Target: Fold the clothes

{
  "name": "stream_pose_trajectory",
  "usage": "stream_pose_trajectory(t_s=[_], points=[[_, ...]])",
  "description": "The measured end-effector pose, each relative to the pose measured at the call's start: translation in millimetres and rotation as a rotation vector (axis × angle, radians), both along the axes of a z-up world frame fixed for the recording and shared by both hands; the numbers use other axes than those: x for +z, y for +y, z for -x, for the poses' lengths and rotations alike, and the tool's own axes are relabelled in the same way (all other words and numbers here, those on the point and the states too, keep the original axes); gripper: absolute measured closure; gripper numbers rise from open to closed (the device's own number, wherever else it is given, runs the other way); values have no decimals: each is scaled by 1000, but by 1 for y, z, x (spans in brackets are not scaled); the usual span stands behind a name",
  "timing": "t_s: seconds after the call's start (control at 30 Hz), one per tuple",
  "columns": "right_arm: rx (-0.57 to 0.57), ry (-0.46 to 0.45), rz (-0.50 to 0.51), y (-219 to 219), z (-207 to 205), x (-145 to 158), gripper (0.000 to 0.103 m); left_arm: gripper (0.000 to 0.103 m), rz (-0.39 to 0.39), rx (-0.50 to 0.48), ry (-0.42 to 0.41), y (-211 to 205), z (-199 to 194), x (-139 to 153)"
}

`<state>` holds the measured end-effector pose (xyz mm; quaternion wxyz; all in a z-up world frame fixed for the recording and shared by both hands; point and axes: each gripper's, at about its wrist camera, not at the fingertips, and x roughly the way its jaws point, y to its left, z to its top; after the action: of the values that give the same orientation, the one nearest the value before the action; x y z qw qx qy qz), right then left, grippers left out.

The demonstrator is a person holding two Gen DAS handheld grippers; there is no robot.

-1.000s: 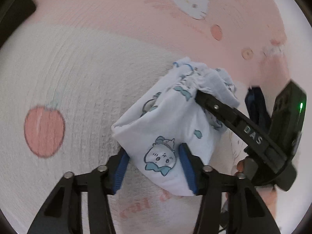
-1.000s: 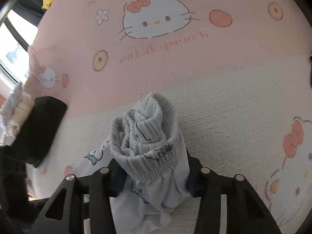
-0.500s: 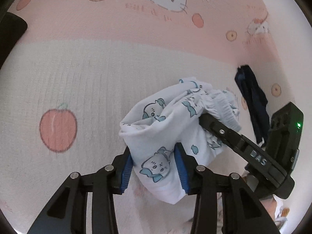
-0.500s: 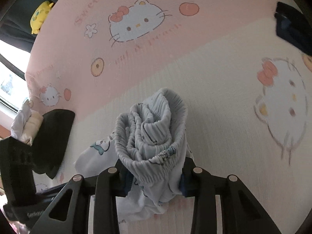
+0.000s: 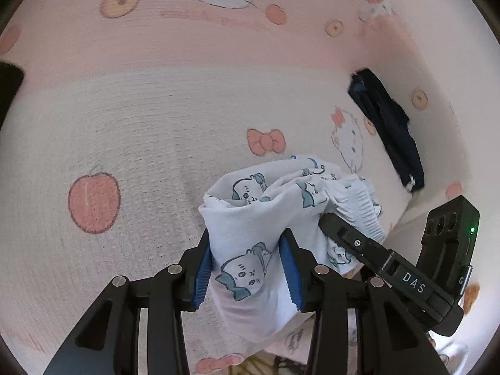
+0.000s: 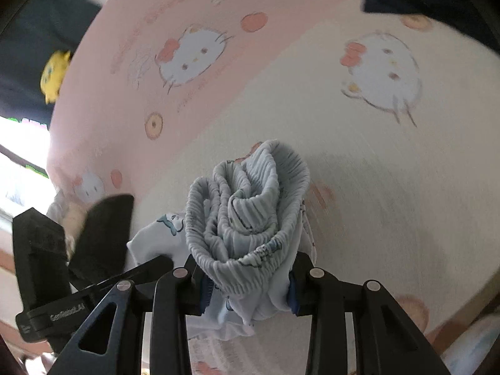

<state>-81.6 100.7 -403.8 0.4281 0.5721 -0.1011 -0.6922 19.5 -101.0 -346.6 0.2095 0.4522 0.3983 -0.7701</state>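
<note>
Above the pink-and-cream cartoon bedsheet (image 5: 156,118) | both grippers, left gripper (image 5: 248,273) and right gripper (image 6: 247,284), clamp bunched pale-blue printed cotton shorts (image 5: 250,218) | dark garment (image 5: 387,128) at 2 o'clock | advice: spread apart evenly, lay flat.

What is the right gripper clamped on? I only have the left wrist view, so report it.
Observer: The right gripper is shut on the bunched elastic waistband of the printed garment.
Operator: Report what lies beyond the bed's pink edge.
Observer: A yellow plush toy sits there against a dark background.
Operator: Name anything below that toy.
Observer: A bright window shows at the far left.
</note>
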Motion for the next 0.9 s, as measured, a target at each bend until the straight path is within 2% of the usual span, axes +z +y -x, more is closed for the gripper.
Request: stream_pose_trajectory(t_s=[0.1,0.3,0.37,0.5,0.57,0.7,0.9], points=[[-19,-5,4,7,-4,-6,68,66,52,-73,-36,4,-7,1],[30,90,-41,-5,-10,0,65,66,177,-172,-114,11,1,3],[26,90,-35,-4,-11,0,60,65,199,-182,-120,12,1,4],[2,72,14,3,-9,1,39,65,201,-138,-105,10,-7,8],[-21,85,22,4,-8,4,33,63,198,-119,-115,10,-12,10],[-89,113,-4,15,-1,12,32,55,205,-84,-137,11,-19,13],[-177,-2,22,32,20,7,31,53,99,11,-127,6,-34,3]])
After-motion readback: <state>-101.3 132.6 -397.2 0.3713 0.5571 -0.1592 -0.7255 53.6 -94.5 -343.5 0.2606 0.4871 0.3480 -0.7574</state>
